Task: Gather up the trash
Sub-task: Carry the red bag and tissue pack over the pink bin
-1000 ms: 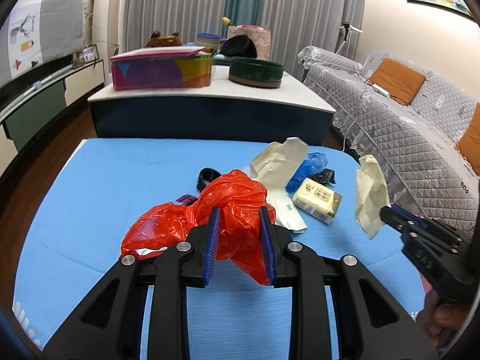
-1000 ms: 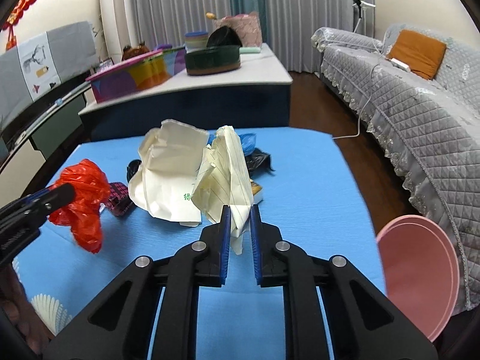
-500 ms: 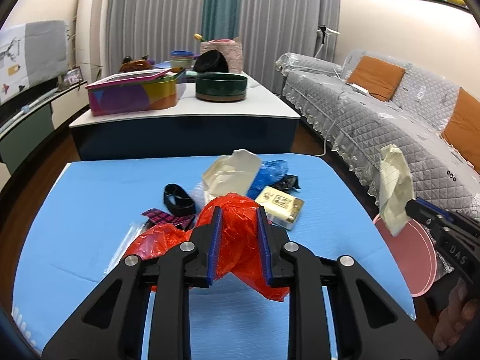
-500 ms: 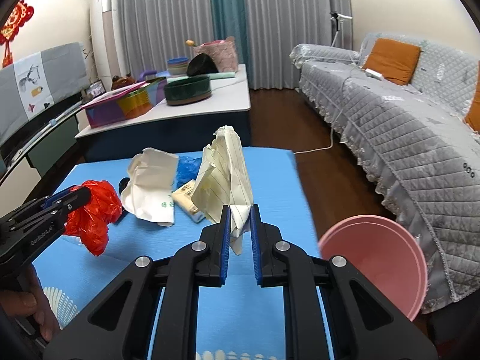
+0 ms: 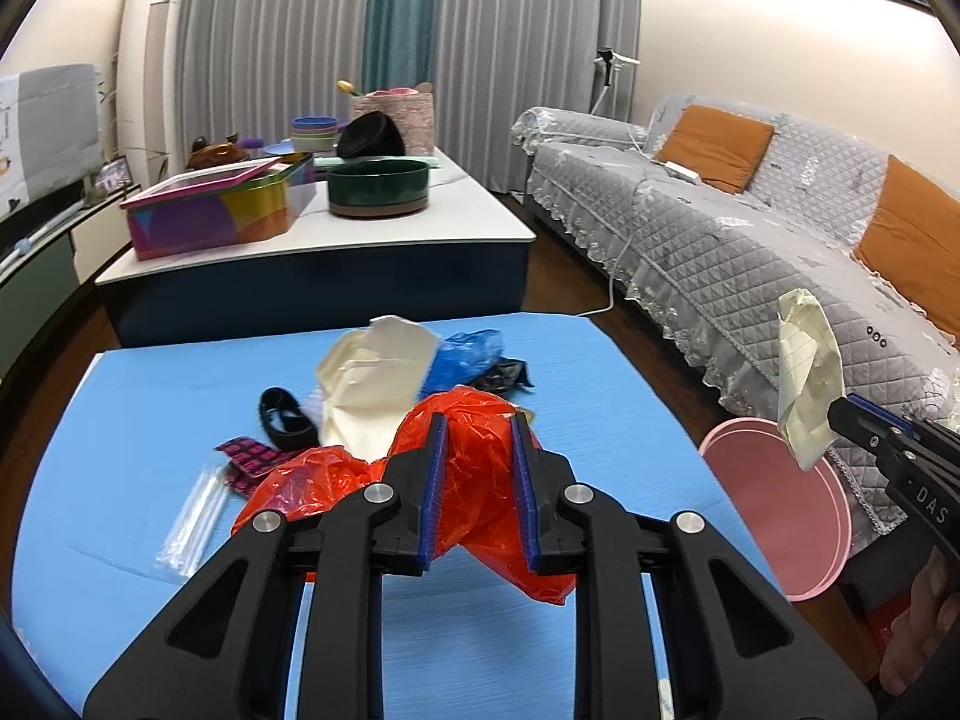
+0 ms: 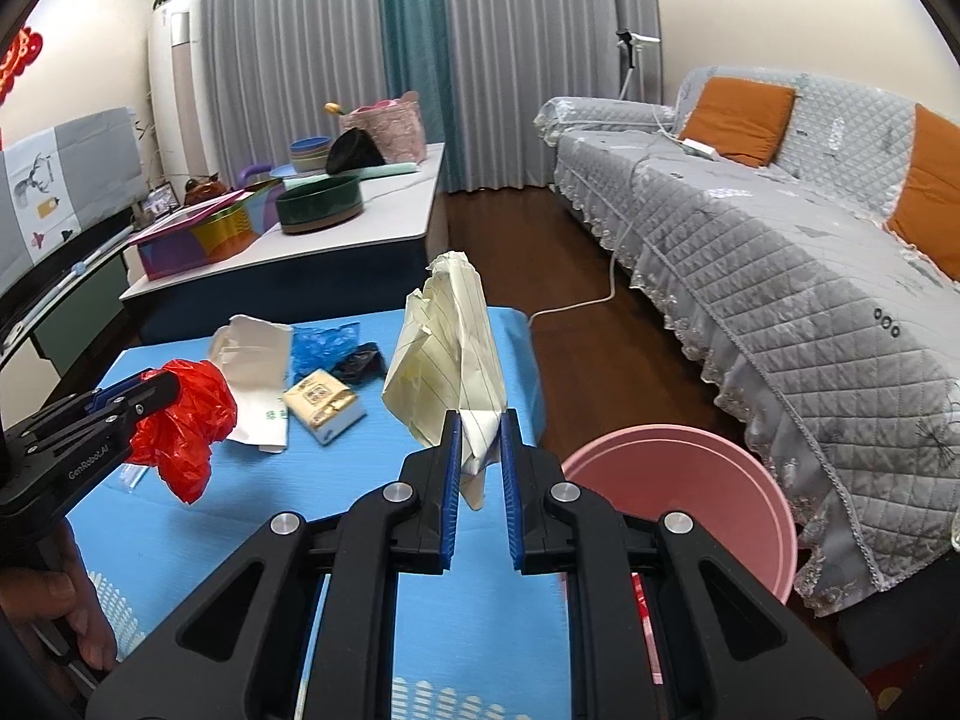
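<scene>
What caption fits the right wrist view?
Right gripper holds crumpled lined paper near the pink bin; left gripper holds a red plastic bag.

I see glossy, crinkled red plastic bag point(image 5: 480, 468) in my left gripper point(image 5: 477, 438); matt black plastic arms, ribbed blue pads point(image 5: 433, 480). Right gripper point(image 6: 480, 438) pinches creased lined paper point(image 6: 450, 360), matt. Pink bin point(image 6: 708, 480): smooth plastic. Table cover point(image 5: 150, 384): matt blue, finely ribbed. Sofa cover point(image 6: 780, 276): quilted grey cloth.
</scene>
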A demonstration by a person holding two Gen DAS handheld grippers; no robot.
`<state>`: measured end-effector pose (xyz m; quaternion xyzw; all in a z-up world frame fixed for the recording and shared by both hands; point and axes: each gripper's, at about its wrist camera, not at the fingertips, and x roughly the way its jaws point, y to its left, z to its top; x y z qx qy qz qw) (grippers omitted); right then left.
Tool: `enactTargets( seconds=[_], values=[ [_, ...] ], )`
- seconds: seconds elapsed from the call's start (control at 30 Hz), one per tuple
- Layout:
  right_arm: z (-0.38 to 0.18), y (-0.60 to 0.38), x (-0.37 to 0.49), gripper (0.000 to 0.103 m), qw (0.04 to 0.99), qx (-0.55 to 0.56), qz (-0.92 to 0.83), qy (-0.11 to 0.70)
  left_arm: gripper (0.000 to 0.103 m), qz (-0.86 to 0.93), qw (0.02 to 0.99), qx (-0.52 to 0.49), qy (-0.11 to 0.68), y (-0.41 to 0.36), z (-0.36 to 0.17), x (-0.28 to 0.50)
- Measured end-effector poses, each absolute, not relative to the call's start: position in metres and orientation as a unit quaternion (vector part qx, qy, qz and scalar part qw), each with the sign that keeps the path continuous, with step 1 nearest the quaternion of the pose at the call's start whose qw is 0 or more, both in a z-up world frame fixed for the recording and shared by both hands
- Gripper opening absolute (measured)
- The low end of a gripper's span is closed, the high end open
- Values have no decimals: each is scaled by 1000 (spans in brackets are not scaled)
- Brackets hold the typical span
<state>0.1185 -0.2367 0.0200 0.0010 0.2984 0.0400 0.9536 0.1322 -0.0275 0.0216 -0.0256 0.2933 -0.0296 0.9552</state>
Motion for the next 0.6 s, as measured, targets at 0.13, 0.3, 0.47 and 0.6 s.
enactTargets(
  seconds=[0.13,0.3,0.47,0.6],
  values=[
    [21,-249,116,13,954,4,29,297,20,-41,955,-24,292,-41,23,135],
    [22,-261,114,13,955,4,18,295,20,-53,955,-23,291,-56,24,138],
    [20,-279,111,13,955,8,2,298,20,-67,954,-19,290,-72,23,140],
    [17,-295,111,13,954,17,-10,300,20,-79,953,-16,290,-85,22,142]
  ],
)
